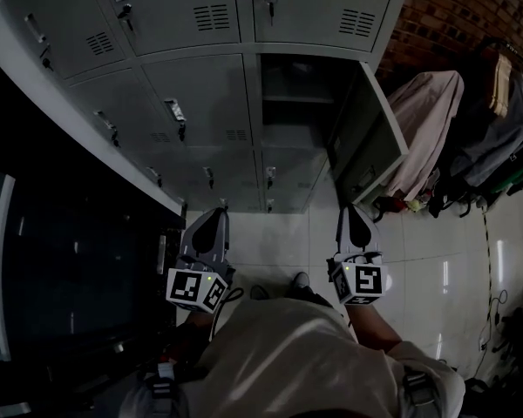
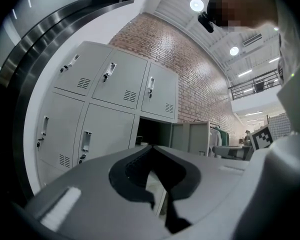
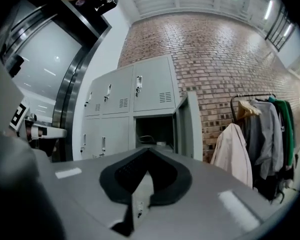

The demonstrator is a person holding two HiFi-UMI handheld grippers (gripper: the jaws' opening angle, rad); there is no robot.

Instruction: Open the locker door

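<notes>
Matt grey painted sheet metal all over the lockers (image 1: 200, 85), and the open locker door (image 1: 370, 133) at two o'clock wears the same flat, smooth coat. Rough red brick wall (image 1: 471, 7) up at one o'clock, coarse with mortar lines. Floor tiles (image 1: 436, 259) at four o'clock are glossy, throwing back streaks of light. Soft cloth on the pale coat (image 1: 427, 120) at three o'clock, creased and dull. Left tongs (image 1: 216, 216) and right tongs (image 1: 352, 214) show smooth matt grey plastic; their pads (image 3: 122, 176) are black, ribbed, rubbery-looking. In the right gripper view, a curved steel frame (image 3: 74, 84) at nine o'clock gleams, brushed and shiny.
</notes>
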